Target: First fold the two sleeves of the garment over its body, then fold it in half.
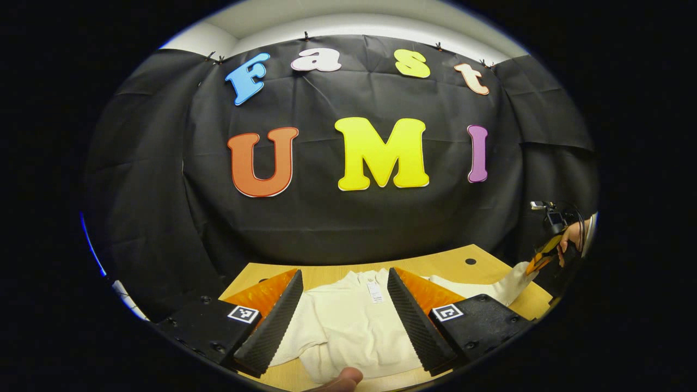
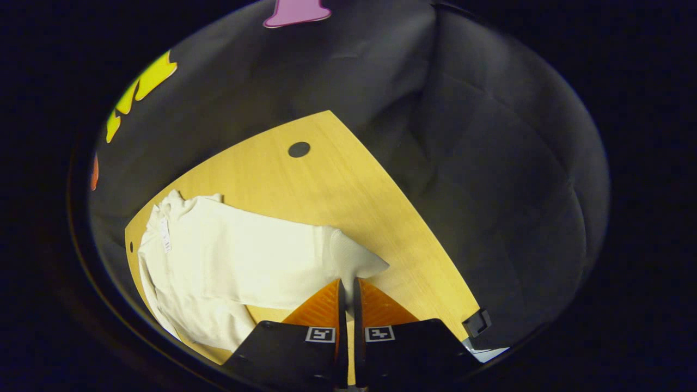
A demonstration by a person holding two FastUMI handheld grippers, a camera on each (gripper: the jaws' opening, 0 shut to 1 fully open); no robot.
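Garment (image 1: 348, 321) lies flat on the desk (image 1: 446, 264), cream-coloured, collar and tag toward the booth wall. Your left gripper (image 1: 343, 310) hovers above its body with fingers spread wide, nothing between them. Your right gripper (image 2: 346, 294) has its fingers pressed together on the cuff end of one sleeve (image 2: 305, 256), which is lifted off the desk and stretches back toward the body. In the left gripper view you can see that gripper and your hand (image 1: 569, 239) at the far right edge, sleeve end pulled up to it.
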